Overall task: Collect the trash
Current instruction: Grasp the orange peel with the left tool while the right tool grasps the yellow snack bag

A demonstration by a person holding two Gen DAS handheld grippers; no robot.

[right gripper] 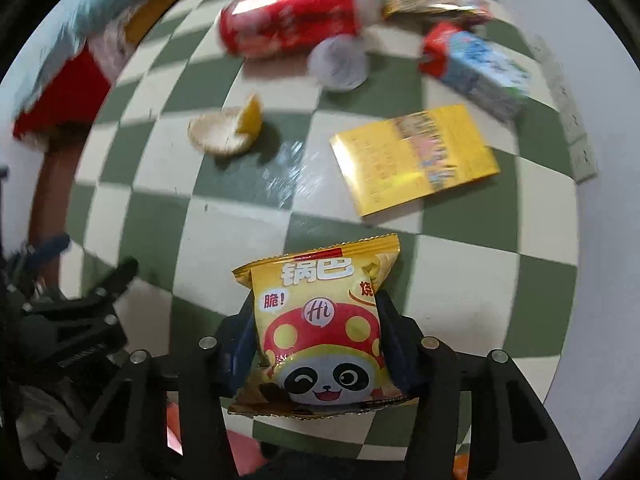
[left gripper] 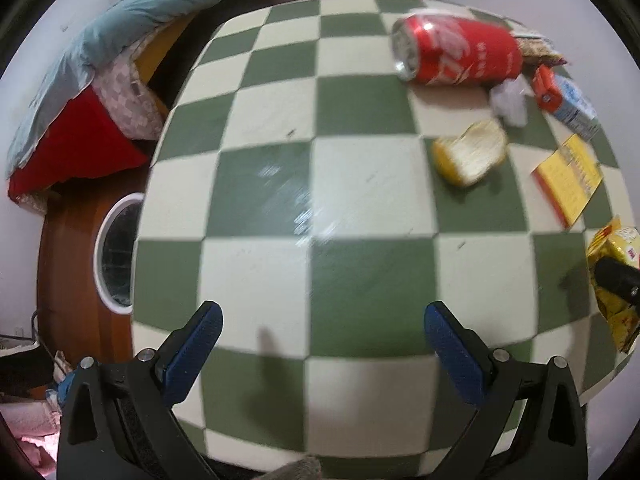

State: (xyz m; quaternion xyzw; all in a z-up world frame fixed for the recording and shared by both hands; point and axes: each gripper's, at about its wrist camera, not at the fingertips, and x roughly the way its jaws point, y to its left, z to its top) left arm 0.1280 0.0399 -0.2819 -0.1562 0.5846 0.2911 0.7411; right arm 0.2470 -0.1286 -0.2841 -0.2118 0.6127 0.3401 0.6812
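Note:
My right gripper (right gripper: 316, 300) is shut on a yellow snack bag with a panda on it (right gripper: 320, 320) and holds it above the checkered table (right gripper: 160, 216). The bag also shows at the right edge of the left wrist view (left gripper: 614, 280). My left gripper (left gripper: 320, 320) is open and empty over the table's near part (left gripper: 320, 200). On the table lie a red soda can on its side (left gripper: 456, 50) (right gripper: 288, 16), a lemon piece (left gripper: 470, 152) (right gripper: 226, 130), a crumpled white wad (left gripper: 510, 100) (right gripper: 340, 62), a small carton (left gripper: 566, 100) (right gripper: 476, 70) and a flat yellow packet (left gripper: 568, 176) (right gripper: 414, 158).
A foil wrapper (right gripper: 432, 2) lies behind the can. Left of the table, on the wooden floor, stands a white-rimmed bin (left gripper: 114, 252). Beyond it is a bed with a blue quilt (left gripper: 132, 20) and a red cloth (left gripper: 80, 144). A white power strip (right gripper: 576, 140) is at the right wall.

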